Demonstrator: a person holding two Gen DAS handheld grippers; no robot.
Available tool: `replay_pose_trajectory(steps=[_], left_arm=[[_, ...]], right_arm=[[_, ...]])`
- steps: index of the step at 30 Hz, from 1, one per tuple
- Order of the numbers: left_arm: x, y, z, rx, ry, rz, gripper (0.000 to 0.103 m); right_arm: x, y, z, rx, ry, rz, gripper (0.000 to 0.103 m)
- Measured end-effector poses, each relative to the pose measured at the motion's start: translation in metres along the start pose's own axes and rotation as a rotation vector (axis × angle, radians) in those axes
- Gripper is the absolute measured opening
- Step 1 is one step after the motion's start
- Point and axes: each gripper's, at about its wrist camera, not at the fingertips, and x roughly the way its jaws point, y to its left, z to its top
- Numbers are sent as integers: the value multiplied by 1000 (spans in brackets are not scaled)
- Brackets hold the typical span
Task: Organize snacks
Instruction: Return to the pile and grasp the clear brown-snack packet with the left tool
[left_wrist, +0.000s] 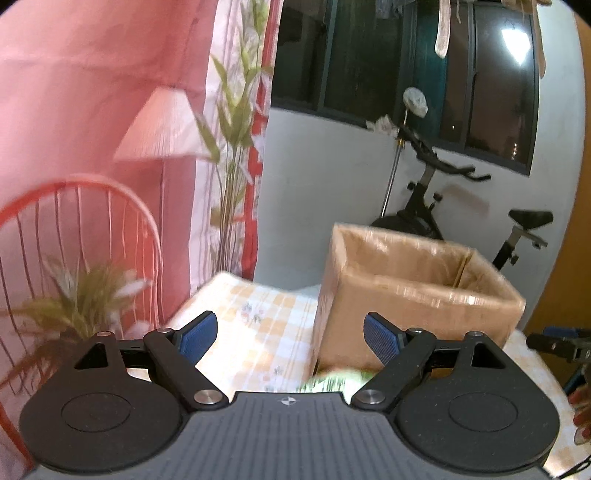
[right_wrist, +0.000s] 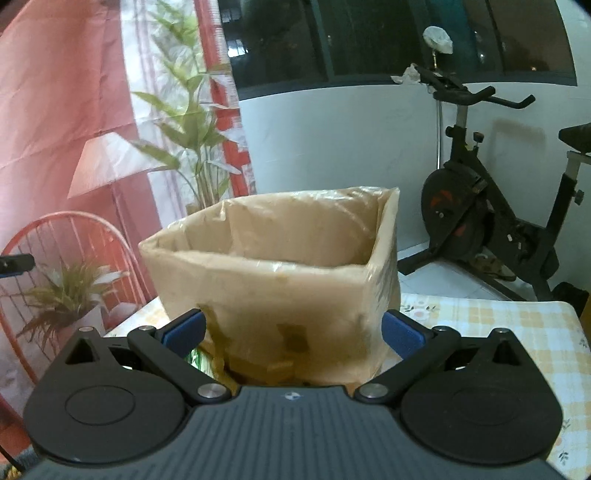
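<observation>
An open cardboard box (right_wrist: 277, 288) lined with clear plastic stands on a table with a yellow checked cloth (right_wrist: 498, 332). My right gripper (right_wrist: 293, 332) is open and empty, just in front of the box's near wall. A green snack packet (right_wrist: 195, 360) peeks out beside its left finger at the foot of the box. In the left wrist view the box (left_wrist: 417, 295) sits ahead and to the right. My left gripper (left_wrist: 290, 338) is open with nothing between its blue pads (left_wrist: 197, 338). A blurred green packet (left_wrist: 332, 380) lies just below it on the cloth (left_wrist: 258, 325).
An exercise bike (right_wrist: 480, 221) stands behind the table on the right. A red wire chair (left_wrist: 74, 229), potted plants (right_wrist: 66, 295) and a pink curtain are on the left. The right gripper (left_wrist: 557, 343) and a hand show at the left view's right edge.
</observation>
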Motion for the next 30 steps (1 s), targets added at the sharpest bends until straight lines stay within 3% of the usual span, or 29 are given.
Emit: replay_pose_trajectory(steps=[6, 11, 14, 17, 24, 28, 30], left_arm=[[15, 4, -52, -46, 58, -11, 87], [30, 0, -88, -22, 171, 24, 80], [39, -1, -103, -23, 249, 4, 76], [47, -3, -115, -33, 302, -19, 71], [60, -2, -146, -103, 419, -98, 53], [62, -10, -156, -59, 450, -106, 36], [62, -13, -159, -56, 455, -105, 34]], right_arm=[[4, 5, -33, 6, -22, -4, 103], [8, 10, -51, -27, 7, -53, 103], [7, 18, -64, -64, -1, -127, 103], [8, 20, -79, -53, 18, -147, 103], [10, 25, -110, -120, 76, -165, 96], [10, 22, -120, -92, 95, -137, 90], [11, 21, -122, -79, 98, -128, 87]])
